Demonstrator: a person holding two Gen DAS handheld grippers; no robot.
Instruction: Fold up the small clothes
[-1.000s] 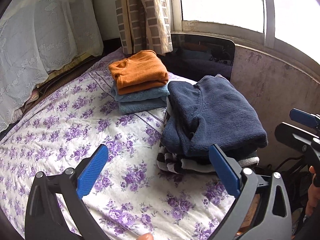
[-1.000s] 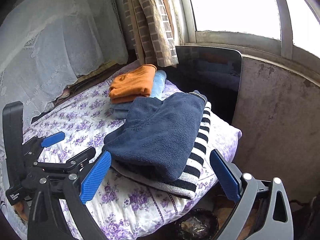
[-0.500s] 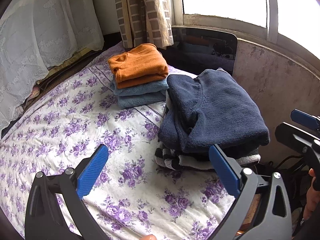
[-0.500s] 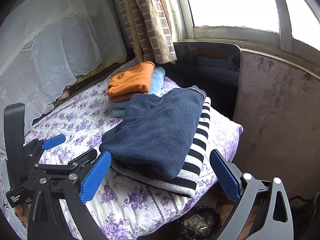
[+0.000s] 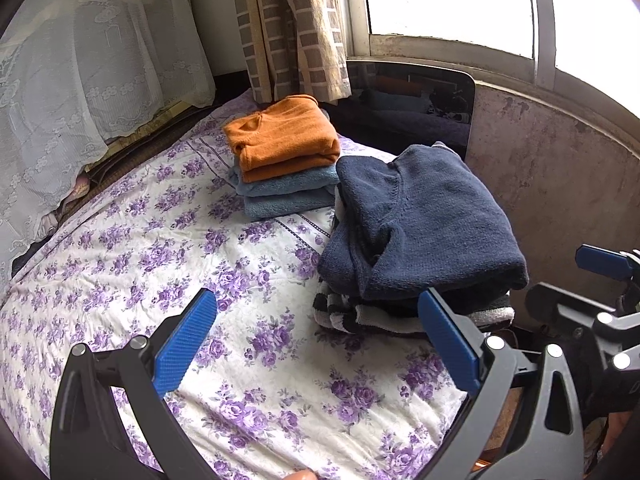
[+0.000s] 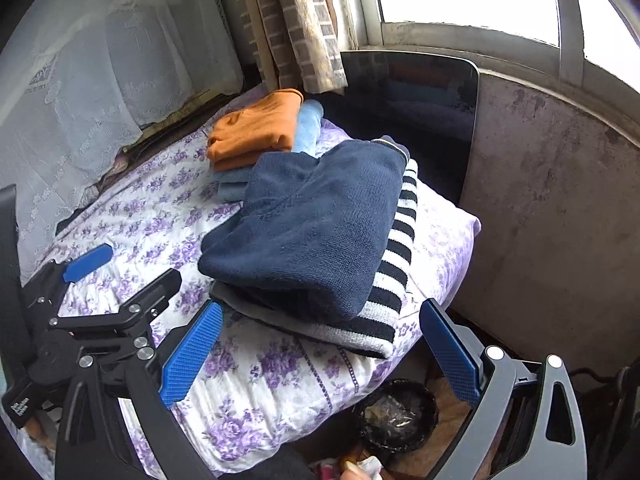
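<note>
A folded navy sweater (image 5: 424,224) (image 6: 316,228) lies on top of a folded black-and-white striped garment (image 5: 400,316) (image 6: 396,240) at the bed's right edge. Behind it, a folded orange top (image 5: 280,136) (image 6: 256,128) rests on folded light blue pieces (image 5: 288,196) (image 6: 308,128). My left gripper (image 5: 316,344) is open and empty, hovering over the floral sheet in front of the navy pile. My right gripper (image 6: 320,348) is open too, holding nothing, its fingers on either side of the striped garment's near edge.
The floral bedsheet (image 5: 140,256) covers the bed. A lace curtain (image 5: 80,60) hangs at left, a checked curtain (image 5: 292,28) and a window behind. A dark board (image 6: 420,116) and a stained wall (image 6: 552,220) flank the bed's right. A black bowl (image 6: 396,416) sits on the floor.
Both views have shifted slightly; the clothes piles sit a little higher in frame. Both grippers stay open and the piles have not been disturbed.
</note>
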